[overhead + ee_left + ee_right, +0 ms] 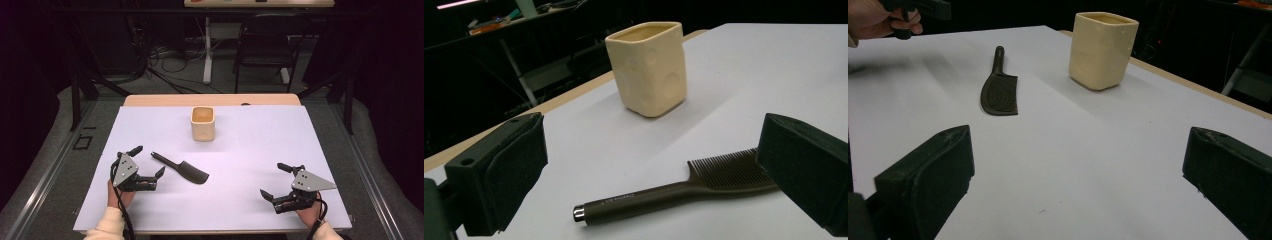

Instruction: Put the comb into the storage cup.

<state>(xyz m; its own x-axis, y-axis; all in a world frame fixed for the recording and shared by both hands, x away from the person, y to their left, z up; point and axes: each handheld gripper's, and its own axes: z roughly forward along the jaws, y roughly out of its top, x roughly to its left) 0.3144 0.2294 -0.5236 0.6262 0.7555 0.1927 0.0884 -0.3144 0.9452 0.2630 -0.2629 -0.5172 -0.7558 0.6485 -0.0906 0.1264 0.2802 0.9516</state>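
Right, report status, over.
Left hand-held gripper open beside comb, not touching. Right hand-held gripper open, empty. Cup upright beyond. Nothing between.

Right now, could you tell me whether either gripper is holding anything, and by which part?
Nothing: the left gripper and right gripper are open; the comb lies free.

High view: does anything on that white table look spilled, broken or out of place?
Nothing stands out. The cream cup stands upright, the dark comb lies flat and whole on the white table, and both grippers are open, touching nothing.
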